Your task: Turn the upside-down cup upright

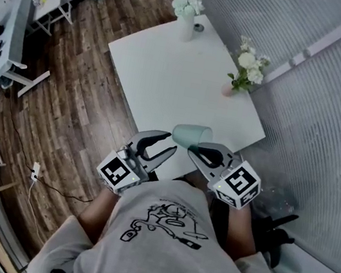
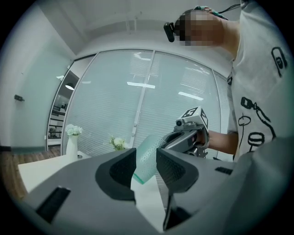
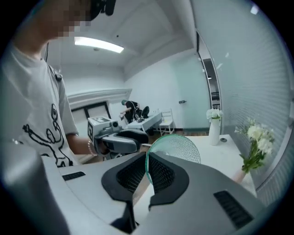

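Observation:
A pale green see-through cup (image 1: 192, 134) hangs tipped on its side above the near edge of the white table (image 1: 168, 73). My right gripper (image 1: 198, 150) is shut on its rim, and in the right gripper view the thin rim runs between the pads while the dimpled cup (image 3: 179, 148) sticks out beyond my right gripper (image 3: 147, 163). My left gripper (image 1: 169, 143) sits just left of the cup, open and apart from it. In the left gripper view the cup (image 2: 148, 148) shows through the gap of my left gripper (image 2: 146, 156), past the jaws, with the right gripper (image 2: 178, 139) holding it.
A white vase of flowers (image 1: 188, 11) stands at the table's far end, next to a small dark object. A small pink vase with flowers (image 1: 244, 70) is by the right edge. A slatted glass wall (image 1: 309, 92) runs along the right. Wooden floor and a desk (image 1: 7, 45) lie to the left.

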`<state>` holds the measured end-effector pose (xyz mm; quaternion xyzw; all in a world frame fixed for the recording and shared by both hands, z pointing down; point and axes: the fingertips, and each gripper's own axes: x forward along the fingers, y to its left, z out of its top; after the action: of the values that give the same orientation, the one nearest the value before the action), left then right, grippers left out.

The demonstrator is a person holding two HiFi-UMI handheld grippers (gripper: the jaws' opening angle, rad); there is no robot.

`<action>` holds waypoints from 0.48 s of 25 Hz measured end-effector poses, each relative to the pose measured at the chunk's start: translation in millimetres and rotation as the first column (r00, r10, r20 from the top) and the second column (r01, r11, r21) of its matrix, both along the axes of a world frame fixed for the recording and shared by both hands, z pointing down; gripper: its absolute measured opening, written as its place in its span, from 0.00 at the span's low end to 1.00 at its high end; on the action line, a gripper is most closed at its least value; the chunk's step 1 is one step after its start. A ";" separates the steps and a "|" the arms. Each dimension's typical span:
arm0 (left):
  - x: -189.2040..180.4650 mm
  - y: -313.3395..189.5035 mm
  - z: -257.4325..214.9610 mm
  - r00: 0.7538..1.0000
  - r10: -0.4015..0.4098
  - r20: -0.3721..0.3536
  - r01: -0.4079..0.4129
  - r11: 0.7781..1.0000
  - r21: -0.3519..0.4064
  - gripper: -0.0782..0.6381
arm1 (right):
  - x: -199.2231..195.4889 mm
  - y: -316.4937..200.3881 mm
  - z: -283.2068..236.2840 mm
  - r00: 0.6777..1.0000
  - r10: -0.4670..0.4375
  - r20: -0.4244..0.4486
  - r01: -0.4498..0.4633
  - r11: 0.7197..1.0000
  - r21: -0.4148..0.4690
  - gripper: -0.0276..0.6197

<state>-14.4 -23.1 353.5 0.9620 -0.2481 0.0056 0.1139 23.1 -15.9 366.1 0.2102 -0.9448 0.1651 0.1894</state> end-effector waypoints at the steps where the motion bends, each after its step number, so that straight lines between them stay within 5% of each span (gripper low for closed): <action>1: -0.4 -0.1 -0.6 1.000 0.005 -0.003 -0.005 1.000 -0.003 0.29 | 0.3 0.6 -3.5 0.999 -0.002 0.043 0.003 1.000 -0.023 0.11; 12: -1.7 2.3 -12.2 0.995 0.092 -0.026 -0.092 0.996 0.017 0.46 | 6.9 2.3 -19.5 0.936 -0.003 0.353 0.078 0.977 -0.198 0.11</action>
<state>-16.0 -20.8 341.3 0.9732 -0.2020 -0.0039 0.1094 29.9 -13.7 346.6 0.1369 -0.9449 0.2942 0.0423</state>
